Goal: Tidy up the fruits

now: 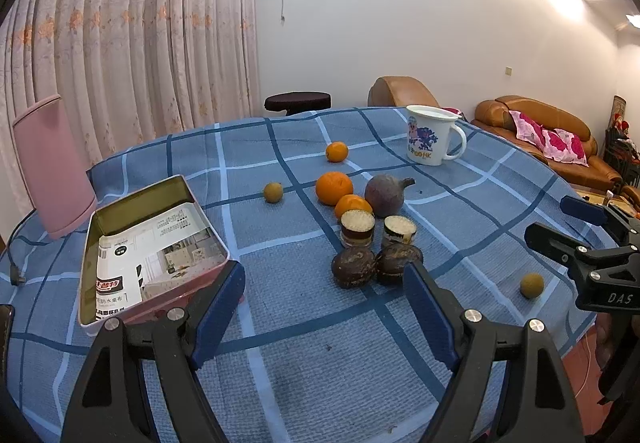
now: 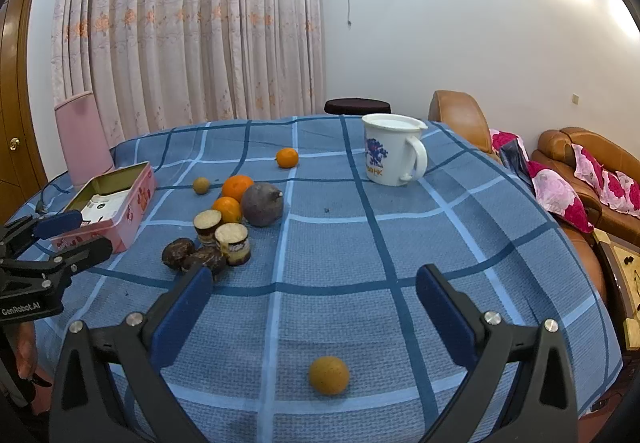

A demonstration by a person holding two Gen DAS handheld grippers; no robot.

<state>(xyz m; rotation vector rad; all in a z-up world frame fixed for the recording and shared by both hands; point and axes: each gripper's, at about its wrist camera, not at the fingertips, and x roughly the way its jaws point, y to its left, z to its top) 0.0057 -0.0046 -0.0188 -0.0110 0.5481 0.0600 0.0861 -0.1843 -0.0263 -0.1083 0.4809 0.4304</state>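
One small brown fruit [image 2: 328, 375] lies alone on the desk [image 2: 460, 235], centred just ahead of the right gripper [image 2: 320, 307], jaws spread and empty. The left gripper [image 1: 324, 303], likewise released, faces the fruit cluster [image 1: 360, 227]; the tin [image 1: 152, 243] sits at left.

You have a blue tablecloth [image 1: 304, 323] checked with dark-blue and pale-blue lines. On it sit three bright orange fruits [image 1: 334, 187], two dull yellow-brown round ones [image 2: 328, 375], a grey-purple fruit [image 1: 385, 194] and two dark brown, mottled ones [image 1: 353, 267]. Your tin [image 2: 138, 199] is pink outside with red prints, gold inside. The far mug [image 2: 390, 155] is white with a blue figure and orange lettering. Both grippers' pads [image 1: 428, 313] are dark blue on black frames.
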